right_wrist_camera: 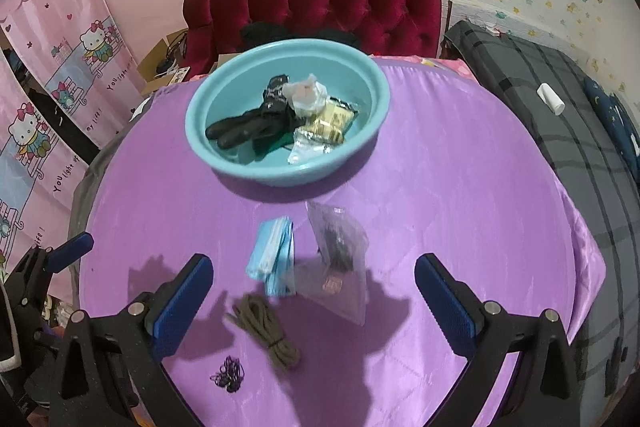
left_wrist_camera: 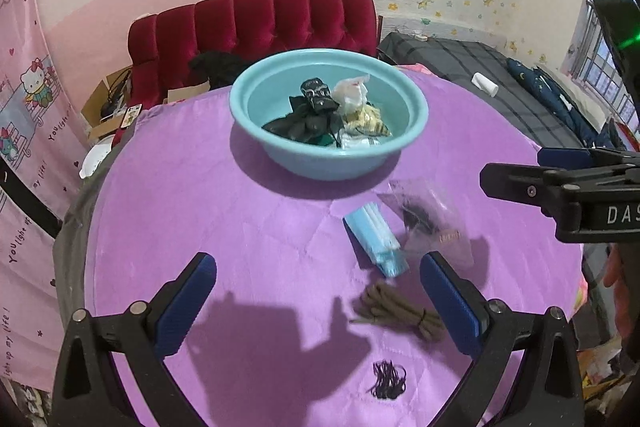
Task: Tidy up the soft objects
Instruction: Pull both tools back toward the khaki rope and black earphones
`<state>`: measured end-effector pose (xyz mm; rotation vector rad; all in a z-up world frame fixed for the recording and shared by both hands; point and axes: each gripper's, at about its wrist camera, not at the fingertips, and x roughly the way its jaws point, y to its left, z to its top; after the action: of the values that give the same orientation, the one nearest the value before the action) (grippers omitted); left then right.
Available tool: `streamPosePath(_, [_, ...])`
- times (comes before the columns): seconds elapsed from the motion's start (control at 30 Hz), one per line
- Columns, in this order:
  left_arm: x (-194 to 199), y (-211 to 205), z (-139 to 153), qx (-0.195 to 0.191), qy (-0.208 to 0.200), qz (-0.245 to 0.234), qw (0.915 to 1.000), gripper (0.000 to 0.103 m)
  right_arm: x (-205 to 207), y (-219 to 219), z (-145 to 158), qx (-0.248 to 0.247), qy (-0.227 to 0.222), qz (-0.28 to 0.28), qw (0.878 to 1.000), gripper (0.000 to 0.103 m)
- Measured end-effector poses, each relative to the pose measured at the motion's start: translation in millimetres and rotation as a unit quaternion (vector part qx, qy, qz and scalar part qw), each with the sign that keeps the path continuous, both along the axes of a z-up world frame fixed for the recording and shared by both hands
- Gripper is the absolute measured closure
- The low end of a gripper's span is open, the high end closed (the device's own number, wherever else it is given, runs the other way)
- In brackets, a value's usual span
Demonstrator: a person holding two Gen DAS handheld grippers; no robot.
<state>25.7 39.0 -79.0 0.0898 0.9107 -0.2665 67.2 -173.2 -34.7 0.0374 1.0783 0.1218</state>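
Mid-task collection is judged to be in hand: a basin (right_wrist_camera: 372,83) at 12 o'clock on the purple surface (right_wrist_camera: 460,187) already holds dark and pale soft items. Left to right, four things are seen loose on the cloth at centre: a black hair-tie bundle (right_wrist_camera: 228,373), a brown cord (right_wrist_camera: 266,333), a blue mask stack (right_wrist_camera: 272,255) and a clear bag (right_wrist_camera: 340,259). The left claw (left_wrist_camera: 318,303) and right claw (right_wrist_camera: 314,303) are held apart, empty, above them. A descent onto one item is called for next. Open cloth lies at 3 o'clock; the surface's edges curve away at 9 and 3.
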Motion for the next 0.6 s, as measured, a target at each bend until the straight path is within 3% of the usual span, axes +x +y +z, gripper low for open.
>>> streamPosePath(0.6, [-55,-3,-45,0.007,0.028,-0.020,0.9994,0.000,-48,-2,-49,0.012,0.040,-0.016,0.999,0.000])
